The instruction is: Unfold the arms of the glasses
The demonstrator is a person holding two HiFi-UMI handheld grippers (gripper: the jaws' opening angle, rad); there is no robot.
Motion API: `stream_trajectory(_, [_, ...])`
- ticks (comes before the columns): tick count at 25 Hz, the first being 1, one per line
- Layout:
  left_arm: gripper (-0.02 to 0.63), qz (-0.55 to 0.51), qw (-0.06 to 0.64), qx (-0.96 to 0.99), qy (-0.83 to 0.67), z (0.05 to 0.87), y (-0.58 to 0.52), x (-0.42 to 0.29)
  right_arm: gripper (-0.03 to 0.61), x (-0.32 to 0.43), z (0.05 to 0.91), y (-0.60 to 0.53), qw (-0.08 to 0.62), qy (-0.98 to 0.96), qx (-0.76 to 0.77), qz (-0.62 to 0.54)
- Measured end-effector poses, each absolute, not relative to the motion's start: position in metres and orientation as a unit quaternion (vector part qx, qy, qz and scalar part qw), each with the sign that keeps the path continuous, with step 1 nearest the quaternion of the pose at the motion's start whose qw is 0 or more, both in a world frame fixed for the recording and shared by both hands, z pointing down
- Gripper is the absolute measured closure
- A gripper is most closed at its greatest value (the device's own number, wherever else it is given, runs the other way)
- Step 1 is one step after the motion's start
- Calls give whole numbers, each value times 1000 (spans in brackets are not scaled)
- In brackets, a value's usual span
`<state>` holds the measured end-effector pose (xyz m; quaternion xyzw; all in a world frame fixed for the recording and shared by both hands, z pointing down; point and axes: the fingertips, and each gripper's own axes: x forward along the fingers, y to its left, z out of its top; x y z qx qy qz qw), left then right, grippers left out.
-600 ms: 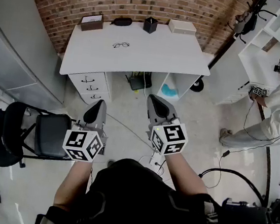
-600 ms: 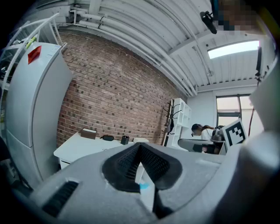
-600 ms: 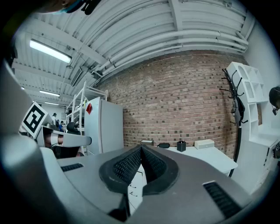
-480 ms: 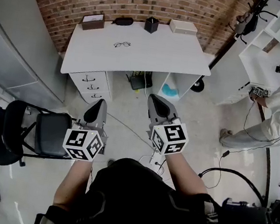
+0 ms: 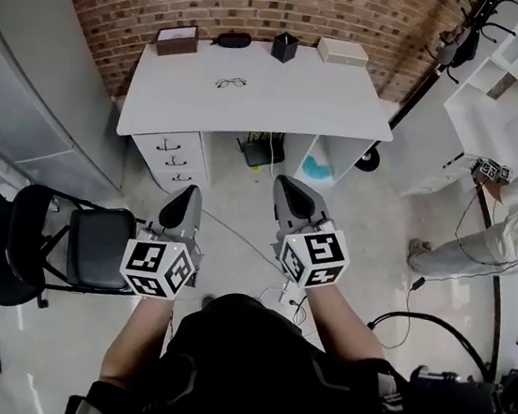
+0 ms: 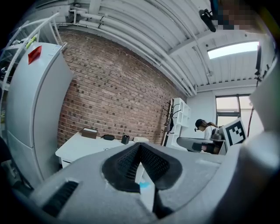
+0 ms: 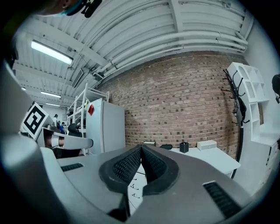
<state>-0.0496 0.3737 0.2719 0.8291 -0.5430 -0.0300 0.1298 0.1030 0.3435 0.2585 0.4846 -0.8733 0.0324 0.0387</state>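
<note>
A pair of thin dark-framed glasses (image 5: pixel 230 83) lies on the white desk (image 5: pixel 282 100) against the brick wall, far ahead of me. My left gripper (image 5: pixel 183 208) and right gripper (image 5: pixel 283 193) are held level out over the floor, well short of the desk, both shut with nothing between the jaws. In the left gripper view the left gripper (image 6: pixel 140 148) has its pads closed tip to tip, with the desk (image 6: pixel 81 145) small in the distance. The right gripper (image 7: pixel 141 151) is likewise closed in its own view, the desk (image 7: pixel 205 156) behind it.
On the desk's back edge stand a brown box (image 5: pixel 176 41), a dark case (image 5: pixel 233 40), a black pen cup (image 5: pixel 284 46) and a white box (image 5: pixel 342 51). A black chair (image 5: pixel 64 247) stands at my left. A person (image 5: pixel 509 211) stands at the right by white shelves (image 5: pixel 512 83).
The view has shifted slightly, so the desk sits a little lower and rightward in the picture. Both grippers stay shut and in much the same place.
</note>
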Motion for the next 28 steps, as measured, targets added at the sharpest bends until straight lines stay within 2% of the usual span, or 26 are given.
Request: stream_trajectory(28, [604, -38, 146, 853, -499, 293, 364, -112, 571, 34, 276, 345, 75, -858, 507, 21])
